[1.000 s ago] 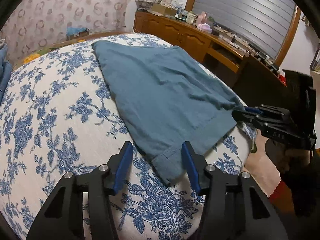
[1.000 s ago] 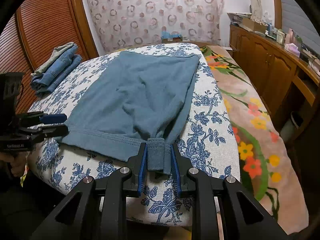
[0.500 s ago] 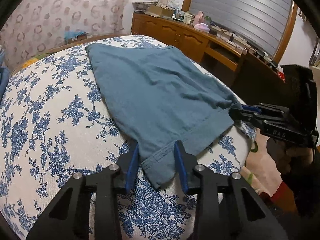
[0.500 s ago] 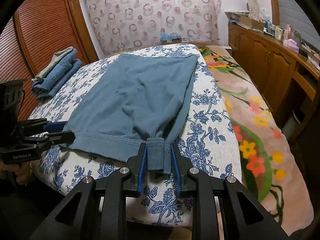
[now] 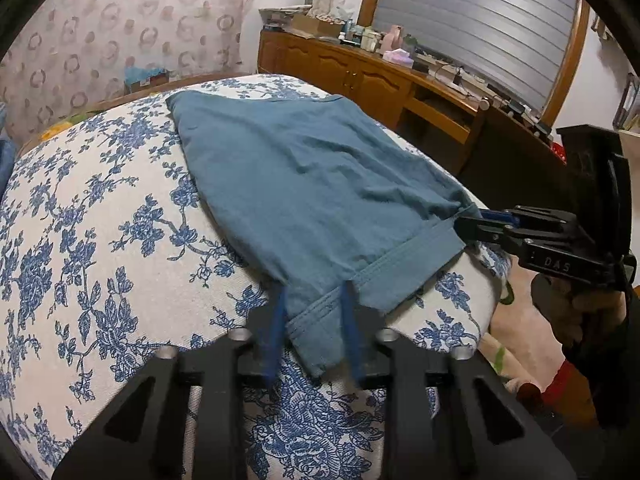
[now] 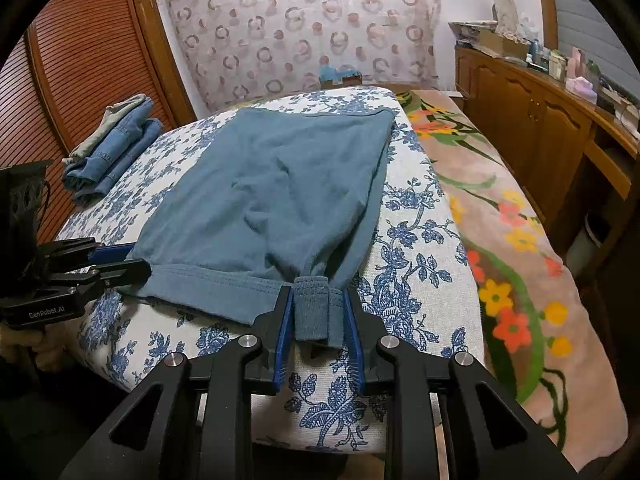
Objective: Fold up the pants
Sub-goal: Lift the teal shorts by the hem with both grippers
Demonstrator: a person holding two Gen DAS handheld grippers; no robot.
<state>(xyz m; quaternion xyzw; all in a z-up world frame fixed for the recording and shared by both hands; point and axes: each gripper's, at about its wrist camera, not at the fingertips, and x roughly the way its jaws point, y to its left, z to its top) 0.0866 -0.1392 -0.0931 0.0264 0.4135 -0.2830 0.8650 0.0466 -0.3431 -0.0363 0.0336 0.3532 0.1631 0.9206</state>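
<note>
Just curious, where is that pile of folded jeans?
In the right wrist view, the folded jeans lie far left on the floral bed cover, beside the wooden slatted door.

The pants [image 6: 280, 184] are a plain dusty teal-blue. The bed cover [image 6: 416, 240] beneath is off-white with dark blue flower sprays. A blanket [image 6: 520, 264] alongside is peach-pink with orange, yellow and red blossoms on green stems. Folded jeans [image 6: 116, 140] are faded denim blue. The curtain [image 6: 304, 28] is pale pink with brownish rings. Both grippers are black with blue pads.
</note>
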